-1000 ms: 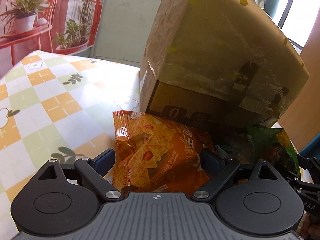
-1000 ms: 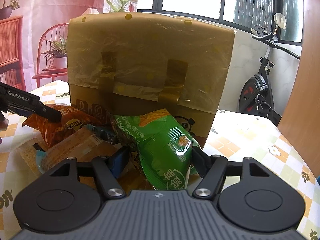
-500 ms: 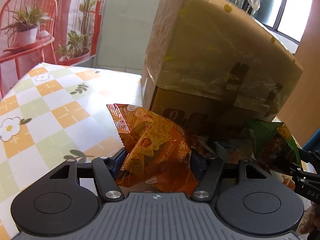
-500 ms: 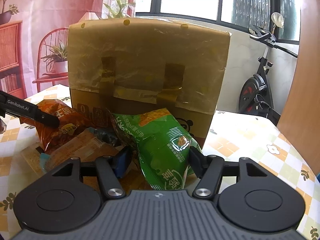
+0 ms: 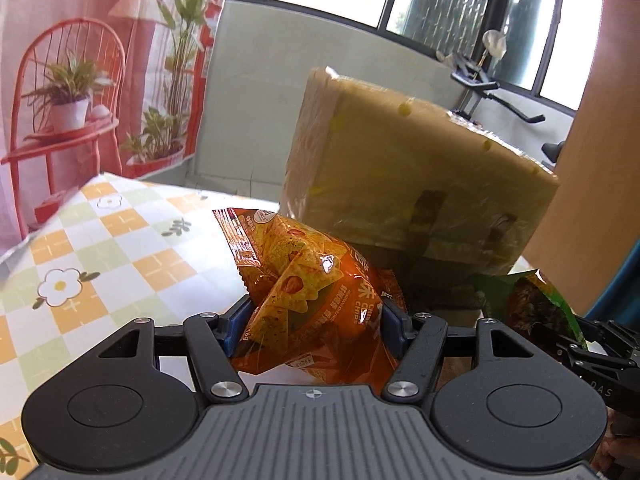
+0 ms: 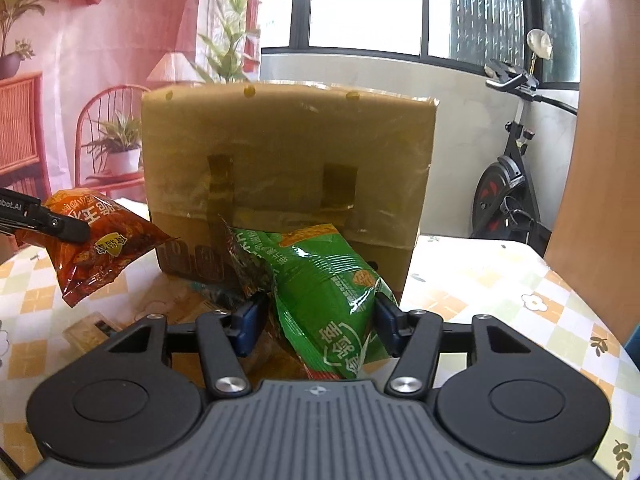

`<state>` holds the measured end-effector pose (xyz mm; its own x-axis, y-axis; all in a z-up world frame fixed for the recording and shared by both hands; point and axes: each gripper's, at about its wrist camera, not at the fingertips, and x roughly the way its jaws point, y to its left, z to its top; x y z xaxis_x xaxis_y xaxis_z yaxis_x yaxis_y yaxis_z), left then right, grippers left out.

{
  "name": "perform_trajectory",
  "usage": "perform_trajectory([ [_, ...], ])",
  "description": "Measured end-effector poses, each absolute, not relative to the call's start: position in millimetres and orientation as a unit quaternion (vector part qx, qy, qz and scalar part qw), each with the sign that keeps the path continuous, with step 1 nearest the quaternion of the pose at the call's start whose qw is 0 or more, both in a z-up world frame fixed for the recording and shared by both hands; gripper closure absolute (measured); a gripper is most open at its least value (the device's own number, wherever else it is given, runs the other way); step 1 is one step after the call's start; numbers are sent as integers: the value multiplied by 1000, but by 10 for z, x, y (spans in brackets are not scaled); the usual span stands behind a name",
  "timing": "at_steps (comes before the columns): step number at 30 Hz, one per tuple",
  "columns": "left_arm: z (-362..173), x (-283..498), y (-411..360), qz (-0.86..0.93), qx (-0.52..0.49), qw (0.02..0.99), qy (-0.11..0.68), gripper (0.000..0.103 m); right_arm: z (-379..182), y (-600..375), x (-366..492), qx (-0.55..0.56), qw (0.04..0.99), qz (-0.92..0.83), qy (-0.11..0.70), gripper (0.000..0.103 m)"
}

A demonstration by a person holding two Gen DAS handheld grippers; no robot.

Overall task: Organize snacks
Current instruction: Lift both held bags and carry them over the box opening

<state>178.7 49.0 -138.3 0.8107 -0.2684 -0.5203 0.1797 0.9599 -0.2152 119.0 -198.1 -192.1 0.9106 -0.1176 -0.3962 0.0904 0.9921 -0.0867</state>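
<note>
Checkered tablecloth [image 6: 500, 280] carries a taped cardboard box [image 6: 288, 152]. Before it, the left gripper [image 5: 316, 320] pinches an orange chip bag [image 5: 316, 280] held above the cloth, while the right gripper [image 6: 316, 320] pinches a green snack bag [image 6: 324, 284].

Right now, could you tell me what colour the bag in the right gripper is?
Green, with an orange patch near its top; the snack bag shows best in the right wrist view.

Checkered tabletop [image 6: 480, 280] with flower prints, exercise bike [image 6: 508, 196] by the white wall, dark-framed window [image 6: 360, 4], pink backdrop [image 5: 80, 20] picturing a red chair and potted plants
</note>
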Motion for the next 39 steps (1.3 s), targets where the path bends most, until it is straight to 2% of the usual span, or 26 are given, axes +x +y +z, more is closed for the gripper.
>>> perform_trajectory([
  [16, -1244, 1419, 485, -121, -98, 952, 265, 36, -1689, -1856, 840, -30, 983, -44, 174, 46],
  [21, -1071, 1419, 470, -133, -95, 957, 238, 36, -1545, -1800, 761, -36, 987, -37, 154, 46],
  [29, -665, 1610, 281, -168, -72, 965, 190, 35, -1127, -1849, 777, -26, 994, -27, 106, 46],
  [39, -247, 2062, -35, -191, -53, 969, 147, 35, -479, -2052, 1194, -24, 999, -14, 40, 46],
])
